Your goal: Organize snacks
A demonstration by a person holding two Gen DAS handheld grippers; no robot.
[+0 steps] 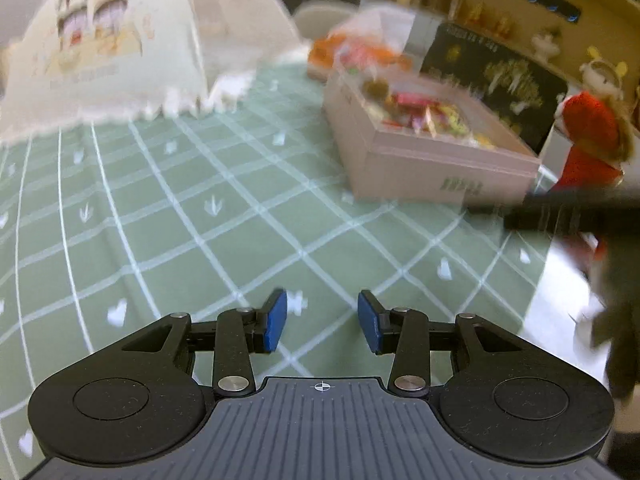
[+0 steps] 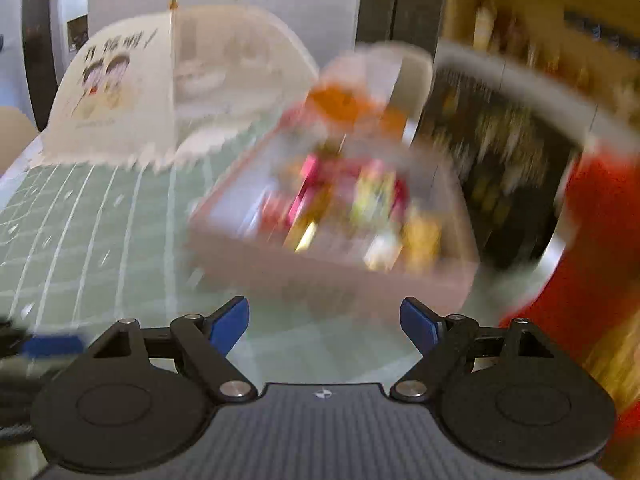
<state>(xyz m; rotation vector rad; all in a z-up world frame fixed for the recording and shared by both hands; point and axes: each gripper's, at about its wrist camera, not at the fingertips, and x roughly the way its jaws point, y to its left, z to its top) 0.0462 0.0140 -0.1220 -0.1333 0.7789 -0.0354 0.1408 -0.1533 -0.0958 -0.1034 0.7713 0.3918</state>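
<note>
Toward the right edge of the tabletop, beside the dark framed picture, we are locating the pink cardboard box that is carrying the loose snacks. A clear bag of orange-wrapped snacks is lying just behind it, and a mesh food cover is occupying the far left corner.

We are holding the left gripper over bare cloth, fingers apart and empty. We are holding the right gripper just in front of the box, fingers wide apart and empty; that view is too blurred to identify individual packets.

We are judging the packets to be light, crinkly and slippery, with contents that may crush. We are therefore advising a hold on a sealed end or flat edge, with gentle closure. We are judging the box to be light but stiff-walled; a pinch on one wall near a corner should be shifting it without tipping.
</note>
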